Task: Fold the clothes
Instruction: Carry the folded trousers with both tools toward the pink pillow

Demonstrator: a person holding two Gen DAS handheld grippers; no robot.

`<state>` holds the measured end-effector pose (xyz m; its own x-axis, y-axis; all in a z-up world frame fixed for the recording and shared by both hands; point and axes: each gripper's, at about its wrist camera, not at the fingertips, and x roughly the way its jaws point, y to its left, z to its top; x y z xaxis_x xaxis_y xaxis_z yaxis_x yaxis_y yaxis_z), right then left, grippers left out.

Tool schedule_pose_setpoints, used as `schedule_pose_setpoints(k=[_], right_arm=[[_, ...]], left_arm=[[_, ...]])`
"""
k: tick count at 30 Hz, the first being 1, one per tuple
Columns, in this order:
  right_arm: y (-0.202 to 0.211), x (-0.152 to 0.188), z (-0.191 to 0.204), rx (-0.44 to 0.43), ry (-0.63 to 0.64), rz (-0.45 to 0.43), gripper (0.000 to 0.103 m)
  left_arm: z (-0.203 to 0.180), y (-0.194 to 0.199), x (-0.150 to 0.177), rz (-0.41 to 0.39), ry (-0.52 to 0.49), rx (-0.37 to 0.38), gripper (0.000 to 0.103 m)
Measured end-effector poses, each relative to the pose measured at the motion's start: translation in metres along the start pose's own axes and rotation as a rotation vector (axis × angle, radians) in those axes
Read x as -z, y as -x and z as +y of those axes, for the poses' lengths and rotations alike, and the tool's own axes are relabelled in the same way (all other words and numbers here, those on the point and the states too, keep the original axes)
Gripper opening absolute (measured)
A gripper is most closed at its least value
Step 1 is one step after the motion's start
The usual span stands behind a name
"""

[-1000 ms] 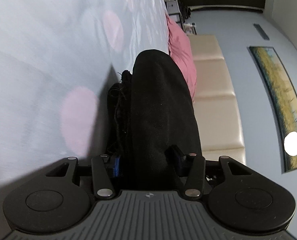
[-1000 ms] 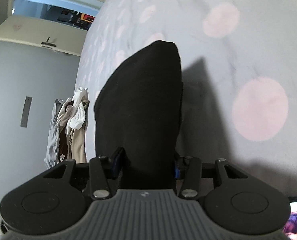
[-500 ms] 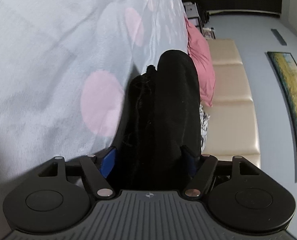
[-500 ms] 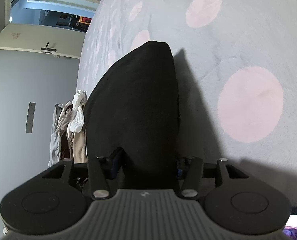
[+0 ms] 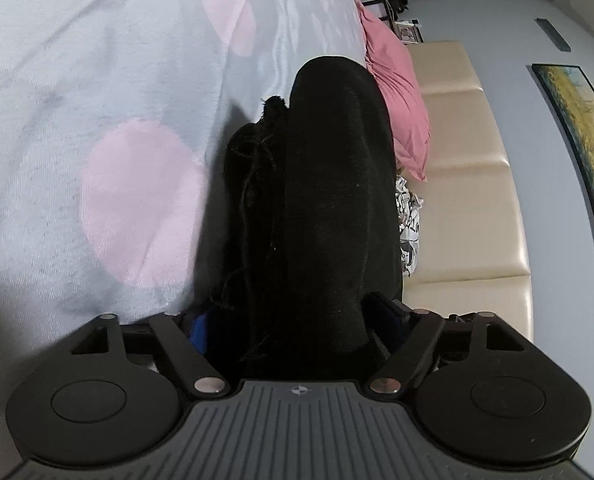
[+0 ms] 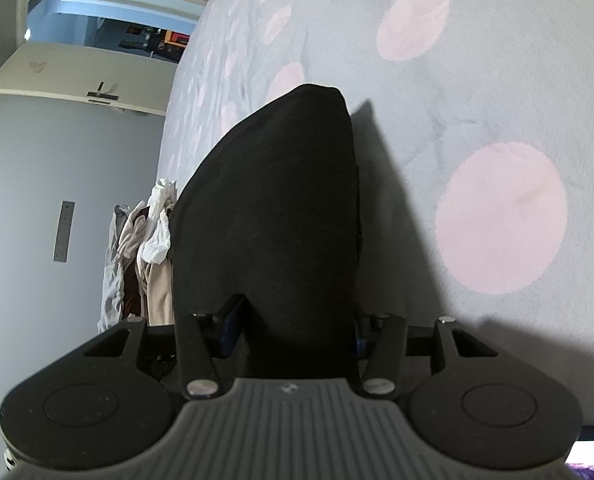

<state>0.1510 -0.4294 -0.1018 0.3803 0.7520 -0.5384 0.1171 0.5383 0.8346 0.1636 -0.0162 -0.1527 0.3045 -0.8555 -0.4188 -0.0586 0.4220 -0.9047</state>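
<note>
Left wrist view: pale blue bedspread (image 5: pixel 97 80) with pink dots filling 9 to 12 o'clock; cream padded headboard (image 5: pixel 469 184) at 3 o'clock; black garment (image 5: pixel 329 200) bunched up the centre, lying against the bedspread; pink pillow (image 5: pixel 397 92) at 1 o'clock; left gripper (image 5: pixel 297 320) at 6 o'clock, fingers clamped on the black garment.

Right wrist view: same bedspread (image 6: pixel 477 100) from 12 to 4 o'clock; black garment (image 6: pixel 273 208) rising at centre; heap of pale clothes (image 6: pixel 141 248) at 9 o'clock; right gripper (image 6: pixel 297 320) at 6 o'clock, fingers pinched on the fabric.
</note>
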Motion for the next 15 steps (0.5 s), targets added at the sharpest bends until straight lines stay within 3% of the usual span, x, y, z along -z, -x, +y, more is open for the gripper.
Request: schedule_pose_setpoints(k=[8, 15], right_arm=[[0.028, -0.006, 0.014, -0.043, 0.050, -0.060, 0.052], [0.091, -0.029, 0.019, -0.041, 0.103, -0.152, 0.052]], left_arm=[[-0.021, 0.011, 0.006, -0.023, -0.104, 0.021, 0.059], [-0.064, -0.013, -0.004, -0.014, -0.168, 0.075, 0.058]])
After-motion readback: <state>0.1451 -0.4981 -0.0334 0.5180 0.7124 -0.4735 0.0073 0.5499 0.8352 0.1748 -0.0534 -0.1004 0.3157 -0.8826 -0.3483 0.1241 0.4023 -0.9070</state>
